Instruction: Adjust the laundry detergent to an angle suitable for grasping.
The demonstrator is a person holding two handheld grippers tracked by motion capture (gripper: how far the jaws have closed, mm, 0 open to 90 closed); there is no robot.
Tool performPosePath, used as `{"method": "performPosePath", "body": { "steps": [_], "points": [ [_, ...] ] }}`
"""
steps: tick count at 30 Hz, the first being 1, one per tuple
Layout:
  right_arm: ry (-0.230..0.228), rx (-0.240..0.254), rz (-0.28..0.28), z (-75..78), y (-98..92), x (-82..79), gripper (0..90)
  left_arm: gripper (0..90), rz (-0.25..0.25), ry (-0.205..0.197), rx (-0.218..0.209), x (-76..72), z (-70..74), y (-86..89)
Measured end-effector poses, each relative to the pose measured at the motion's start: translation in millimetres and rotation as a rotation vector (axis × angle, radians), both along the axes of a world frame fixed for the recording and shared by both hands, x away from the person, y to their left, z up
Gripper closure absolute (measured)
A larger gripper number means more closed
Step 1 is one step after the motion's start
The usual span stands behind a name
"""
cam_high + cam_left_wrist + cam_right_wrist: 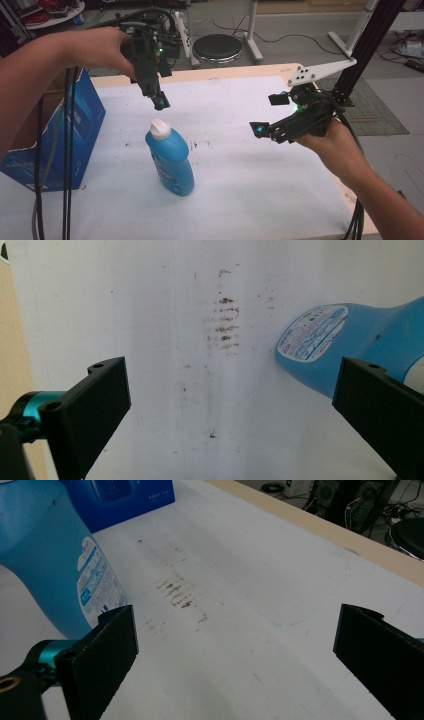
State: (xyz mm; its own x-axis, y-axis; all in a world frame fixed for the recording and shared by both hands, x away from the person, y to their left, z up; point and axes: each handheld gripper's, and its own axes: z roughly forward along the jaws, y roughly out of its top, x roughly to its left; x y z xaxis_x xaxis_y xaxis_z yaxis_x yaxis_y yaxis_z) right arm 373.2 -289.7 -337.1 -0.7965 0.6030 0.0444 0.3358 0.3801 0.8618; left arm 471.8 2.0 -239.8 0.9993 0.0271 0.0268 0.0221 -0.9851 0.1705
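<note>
On tabletop (260,200): blue bottle (172,160) upright, long axis vertical, white cap (160,128) up. Left gripper (161,101) above cap, jaws apart, empty. Right gripper (270,114) beside, spread wide, empty.

Looks like a lab or robotics workspace: white-covered table (260,165) on a bare floor, black aluminium frame post (367,45) at the right, electronics and tangled cables (360,500) along the far edge (a round black stool (217,48) too), blue carton (75,135) alongside.
</note>
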Motion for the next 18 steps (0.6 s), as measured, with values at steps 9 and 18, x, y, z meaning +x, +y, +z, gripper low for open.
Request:
{"method": "performPosePath", "body": {
  "steps": [9,18],
  "points": [
    [-0.036,-0.006,-0.054,-7.1,15.0,-36.9,3.1,2.0,-0.006,0.001,-0.001,1.4,-1.5,0.3],
    [-0.091,-0.042,-0.092,-2.5,22.2,-68.0,3.2,2.0,-0.004,0.001,-0.003,0.6,-0.9,0.4]
  ]
}}
